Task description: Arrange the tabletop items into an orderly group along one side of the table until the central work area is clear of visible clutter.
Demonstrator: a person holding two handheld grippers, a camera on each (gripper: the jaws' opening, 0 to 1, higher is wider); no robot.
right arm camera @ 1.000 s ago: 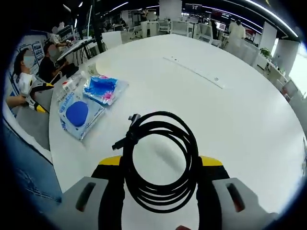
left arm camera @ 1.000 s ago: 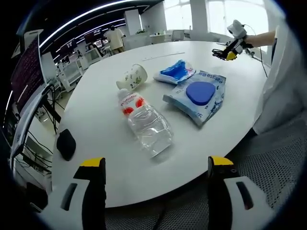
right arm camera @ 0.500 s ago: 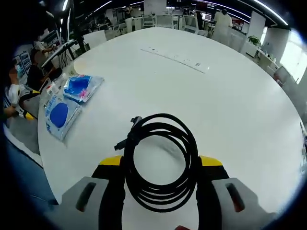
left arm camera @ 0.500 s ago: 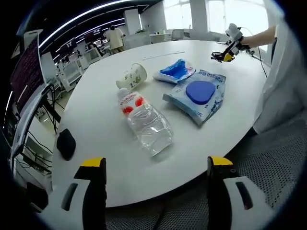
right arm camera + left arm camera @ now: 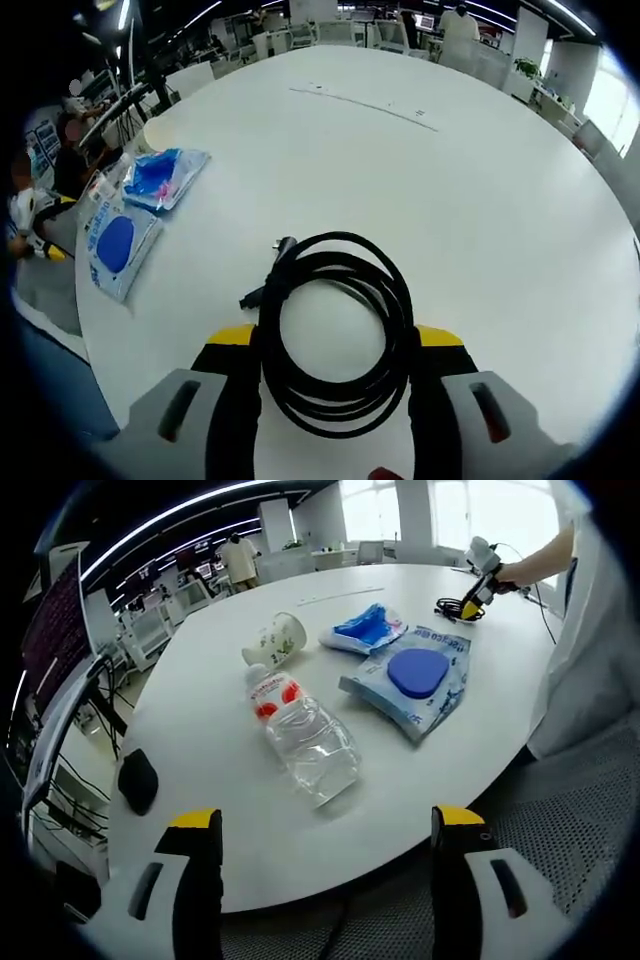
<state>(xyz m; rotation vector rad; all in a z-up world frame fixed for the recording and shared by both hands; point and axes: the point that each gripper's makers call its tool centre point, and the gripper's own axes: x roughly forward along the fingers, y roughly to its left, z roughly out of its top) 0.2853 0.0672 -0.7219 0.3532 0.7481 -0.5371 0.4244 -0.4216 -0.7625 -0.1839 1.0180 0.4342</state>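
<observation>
**Cable coil in my right tongs, headed for the group**

I judge I am in the carry step: my right gripper [image 5: 335,345] is clamped on the black cable coil [image 5: 335,340], the loop standing between the two yellow-tipped jaws and pinched on both flanks, its bundled plug end pointing up and left. In the left gripper view the same coil [image 5: 452,608] hangs low over the white table [image 5: 200,720], at the far side, well apart from the other things; I cannot tell whether it touches the top.

The group lies along the near edge: a clear bottle [image 5: 300,730] on its side, a tipped paper cup [image 5: 276,640] just beyond its cap, a blue crumpled packet [image 5: 365,630], and a bag with a blue disc [image 5: 415,677] beside it.

My left gripper [image 5: 320,860] hangs off the table edge with its jaws wide apart, holding and touching nothing.

The next move, as I see it, calls for bringing the coil across to the packets and setting it down flat just beside them before letting go, so the loops do not spring loose.
</observation>
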